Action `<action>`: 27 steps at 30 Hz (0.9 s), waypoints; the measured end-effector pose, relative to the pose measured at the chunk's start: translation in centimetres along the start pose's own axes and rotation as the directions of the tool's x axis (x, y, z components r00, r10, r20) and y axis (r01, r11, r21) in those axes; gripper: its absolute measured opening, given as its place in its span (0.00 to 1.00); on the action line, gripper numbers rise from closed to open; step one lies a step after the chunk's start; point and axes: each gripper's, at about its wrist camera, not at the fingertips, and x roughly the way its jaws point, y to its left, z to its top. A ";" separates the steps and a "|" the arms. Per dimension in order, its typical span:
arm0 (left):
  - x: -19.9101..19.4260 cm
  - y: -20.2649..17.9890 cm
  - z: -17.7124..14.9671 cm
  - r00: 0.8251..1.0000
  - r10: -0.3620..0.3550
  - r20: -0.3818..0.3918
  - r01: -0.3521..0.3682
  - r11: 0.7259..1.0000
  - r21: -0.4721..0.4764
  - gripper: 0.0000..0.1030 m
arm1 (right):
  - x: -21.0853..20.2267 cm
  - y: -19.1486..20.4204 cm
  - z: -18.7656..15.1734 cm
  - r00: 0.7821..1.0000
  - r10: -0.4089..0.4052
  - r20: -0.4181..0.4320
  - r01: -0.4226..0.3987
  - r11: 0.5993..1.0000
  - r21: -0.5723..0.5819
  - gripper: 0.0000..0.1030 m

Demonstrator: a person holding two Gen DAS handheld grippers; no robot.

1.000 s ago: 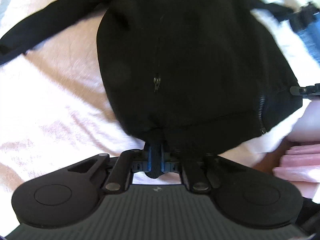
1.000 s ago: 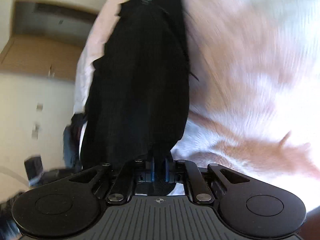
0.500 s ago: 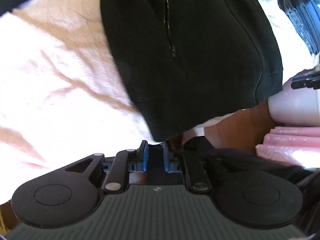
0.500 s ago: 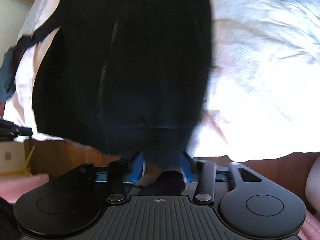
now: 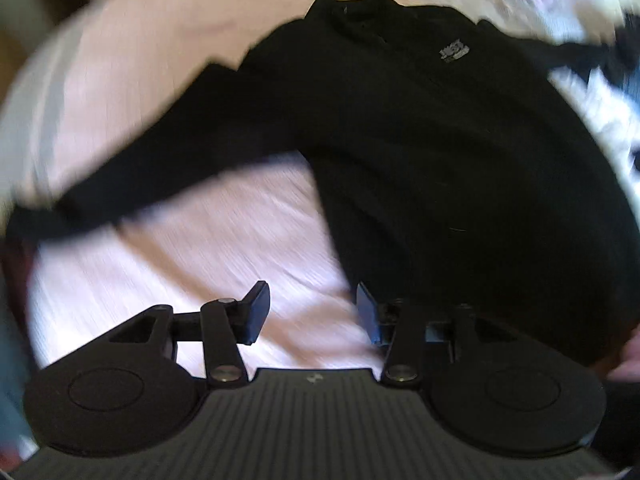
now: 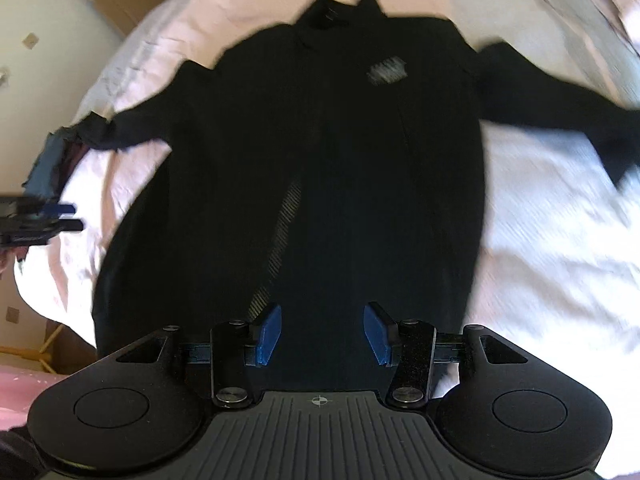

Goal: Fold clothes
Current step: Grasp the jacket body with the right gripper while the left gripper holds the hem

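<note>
- Left wrist view: the left gripper (image 5: 310,310) has its blue-padded jaws standing well apart, having just been opening, and nothing is between them; only the pale pink bed sheet (image 5: 224,248) shows in the gap.
- The black long-sleeved zip jacket (image 5: 440,152) lies spread flat on the bed, collar at the far end, its hem close to the gripper's right-hand finger without being pinched.
- One sleeve (image 5: 152,176) stretches out to the left across the sheet; a small grey chest logo (image 5: 454,53) sits near the collar. The picture is blurred.
- Right wrist view: the right gripper (image 6: 322,334) hangs over the lower part of the same jacket (image 6: 320,168), jaws set wide and gripping nothing; dark cloth lies beneath the gap, and the blue pads (image 6: 270,332) press on nothing.
- Both sleeves are spread outward, one to the left (image 6: 132,128), one to the right (image 6: 568,120), and the zip line (image 6: 280,236) runs down the front.
- At the left edge the other gripper's blue-tipped fingers (image 6: 60,216) show over the edge of the bed, beside the jacket; how far apart they stand cannot be told from here.
- Beyond the bed stands a cream wall (image 6: 44,52).
</note>
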 end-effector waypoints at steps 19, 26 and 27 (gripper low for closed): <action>13.7 14.2 1.5 0.963 0.008 0.270 -0.195 0.713 0.674 0.04 | 12.5 16.0 -2.5 0.995 -0.084 -0.054 0.082 0.996 -0.036 0.41; 12.4 17.9 3.8 0.951 0.020 0.307 -0.236 0.689 0.685 0.04 | 13.7 20.4 -0.7 0.995 -0.074 -0.061 0.072 0.996 -0.043 0.03; 13.3 18.2 3.9 0.956 0.031 0.292 -0.230 0.696 0.681 0.04 | 14.1 21.1 -0.4 0.997 -0.058 -0.053 0.056 0.998 -0.040 0.03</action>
